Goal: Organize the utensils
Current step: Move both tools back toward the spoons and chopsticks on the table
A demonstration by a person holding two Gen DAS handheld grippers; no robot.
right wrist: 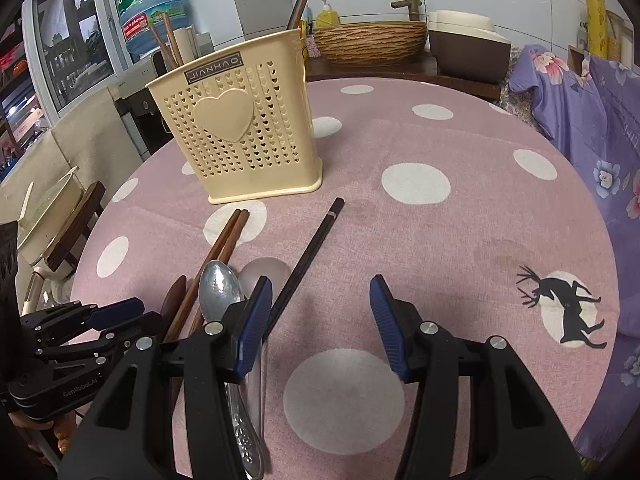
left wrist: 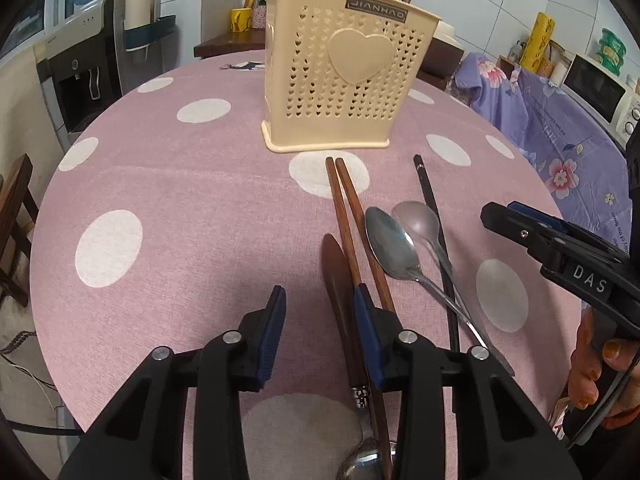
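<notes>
A cream utensil holder [left wrist: 340, 84] with a heart stands on the pink dotted table [left wrist: 160, 184]; it also shows in the right wrist view [right wrist: 240, 128] with chopsticks standing in it. On the cloth lie two brown chopsticks [left wrist: 348, 208], a dark wooden utensil [left wrist: 336, 280], two metal spoons [left wrist: 390, 246], and a black chopstick [left wrist: 434, 216]. My left gripper [left wrist: 320, 328] is open, low over the table, with the wooden utensil just inside its right finger. My right gripper [right wrist: 320, 320] is open over bare cloth, right of the black chopstick [right wrist: 308, 256] and spoons [right wrist: 218, 288].
A water dispenser [left wrist: 80, 76] stands at the far left. A side table with a purple floral cloth [left wrist: 560, 136] and a microwave [left wrist: 600, 88] is on the right. A woven basket [right wrist: 368, 40] and a brown box [right wrist: 468, 48] sit behind the table.
</notes>
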